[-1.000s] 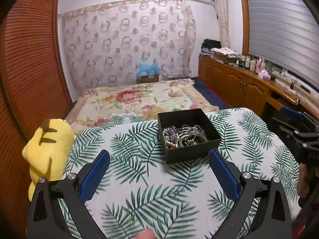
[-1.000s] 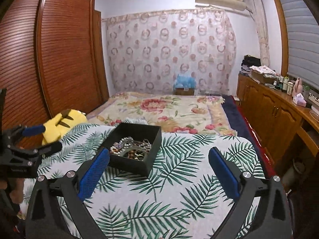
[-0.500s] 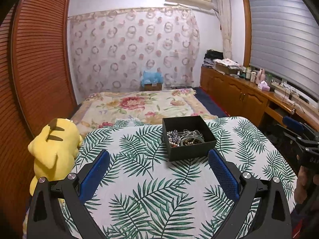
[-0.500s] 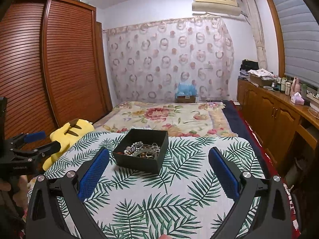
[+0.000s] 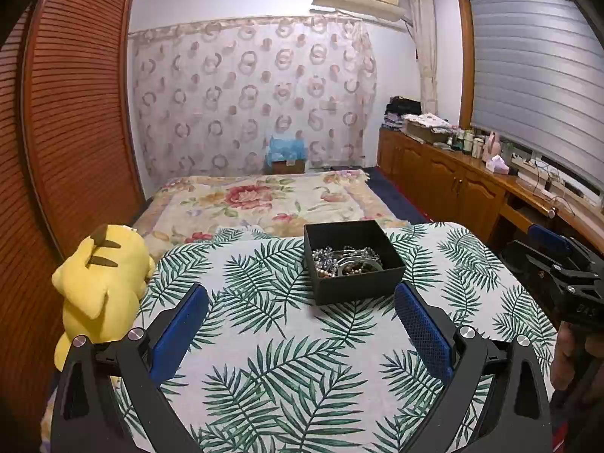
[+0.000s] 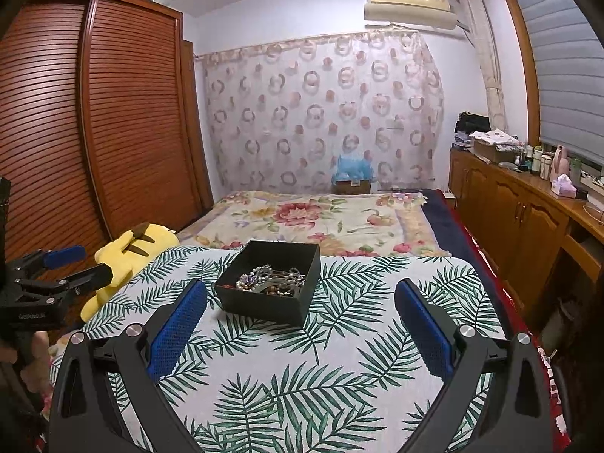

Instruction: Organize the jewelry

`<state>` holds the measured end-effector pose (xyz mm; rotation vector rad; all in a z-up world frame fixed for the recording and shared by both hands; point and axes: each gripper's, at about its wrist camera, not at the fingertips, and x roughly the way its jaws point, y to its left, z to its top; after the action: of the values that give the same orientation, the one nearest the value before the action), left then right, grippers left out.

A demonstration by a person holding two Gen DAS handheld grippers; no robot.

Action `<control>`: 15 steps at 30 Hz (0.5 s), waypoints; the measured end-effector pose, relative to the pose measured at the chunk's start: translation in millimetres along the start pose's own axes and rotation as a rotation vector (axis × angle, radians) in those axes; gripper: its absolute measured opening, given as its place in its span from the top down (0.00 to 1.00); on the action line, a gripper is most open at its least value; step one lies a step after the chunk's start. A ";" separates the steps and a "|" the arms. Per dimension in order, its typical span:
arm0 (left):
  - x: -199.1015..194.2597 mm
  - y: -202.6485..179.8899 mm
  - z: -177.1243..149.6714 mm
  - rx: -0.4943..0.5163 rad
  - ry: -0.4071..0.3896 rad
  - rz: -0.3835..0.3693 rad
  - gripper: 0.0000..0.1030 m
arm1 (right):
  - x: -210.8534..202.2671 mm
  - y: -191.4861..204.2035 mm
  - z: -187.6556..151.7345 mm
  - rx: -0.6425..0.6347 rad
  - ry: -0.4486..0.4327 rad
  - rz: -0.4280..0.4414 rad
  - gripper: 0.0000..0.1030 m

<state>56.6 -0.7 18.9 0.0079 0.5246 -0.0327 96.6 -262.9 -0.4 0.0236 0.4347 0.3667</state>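
Jewelry (image 5: 345, 262) lies tangled in an open black box (image 5: 355, 287) on the far middle of a table covered by a palm-leaf cloth (image 5: 287, 339). Beyond the table stretches a bed with a floral blanket (image 5: 260, 200), flanked by a slatted wooden wardrobe (image 5: 79, 120) on one side and a long wooden cabinet (image 5: 445, 181) under the window on the other. At the table's left edge a yellow plush toy (image 5: 100, 283) sits touching the cloth. The left gripper (image 5: 302, 321) hangs above the near cloth, its blue-padded fingers spread wide and holding nothing, with the box just ahead toward its right finger. The right gripper (image 6: 302, 319) is likewise released and empty, with the box (image 6: 271, 287) just ahead of its left finger. Inside the box, beaded strands and a bangle overlap; single pieces cannot be told apart.
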 end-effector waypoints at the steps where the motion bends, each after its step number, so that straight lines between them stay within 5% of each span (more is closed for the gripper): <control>1: -1.1 -0.6 0.3 0.000 -0.002 0.001 0.08 | -0.1 1.0 0.5 -0.001 -0.001 0.000 0.03; 15: -3.0 -6.6 0.2 -0.001 -0.001 -0.003 0.08 | 0.2 2.5 0.8 -0.003 -0.003 0.001 0.03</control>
<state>53.9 -7.1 20.5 0.0066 0.5240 -0.0352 96.2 -260.4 0.6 0.0212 0.4314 0.3683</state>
